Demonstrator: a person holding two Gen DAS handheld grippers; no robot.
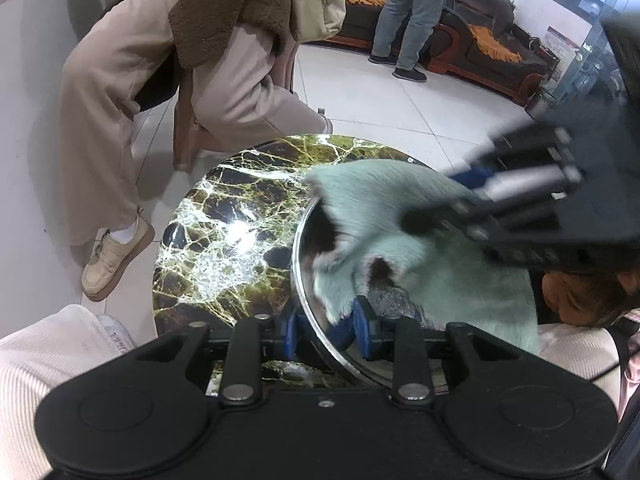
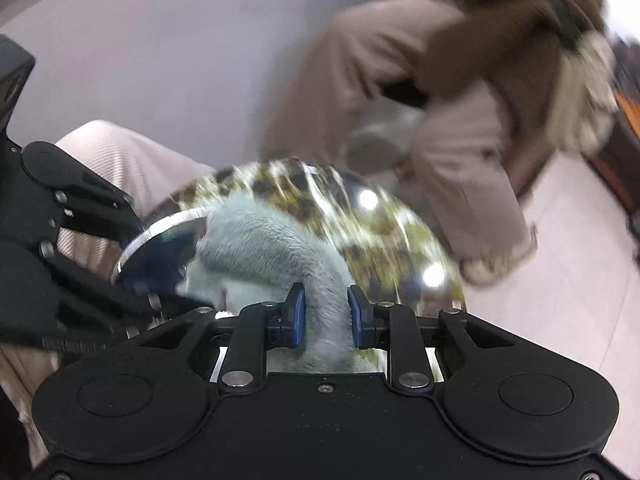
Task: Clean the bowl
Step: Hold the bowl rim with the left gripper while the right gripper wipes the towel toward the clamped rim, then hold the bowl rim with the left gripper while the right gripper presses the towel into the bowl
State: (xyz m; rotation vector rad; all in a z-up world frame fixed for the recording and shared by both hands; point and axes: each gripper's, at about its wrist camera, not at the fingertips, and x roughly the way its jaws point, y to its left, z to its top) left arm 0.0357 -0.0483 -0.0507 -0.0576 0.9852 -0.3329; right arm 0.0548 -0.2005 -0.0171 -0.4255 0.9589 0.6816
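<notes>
A shiny steel bowl (image 1: 306, 264) is tilted on edge over the round marble table (image 1: 224, 232). My left gripper (image 1: 329, 330) is shut on the bowl's rim, one blue pad on each side of it. A pale green fluffy cloth (image 1: 400, 216) drapes into the bowl and over its far rim. My right gripper (image 2: 325, 314) is shut on that cloth (image 2: 272, 248), which bunches up between its blue pads. In the right wrist view the bowl (image 2: 156, 236) lies at the left, with the left gripper's black body beside it. In the left wrist view the right gripper's black frame is blurred at the upper right.
A seated person's beige trousers (image 1: 120, 92) and shoe (image 1: 116, 256) are just beyond the table. Another person (image 1: 412, 12) stands by a dark sofa (image 1: 492, 44) at the back. A white ribbed sleeve (image 1: 52, 364) is at the lower left. White floor tiles surround the table.
</notes>
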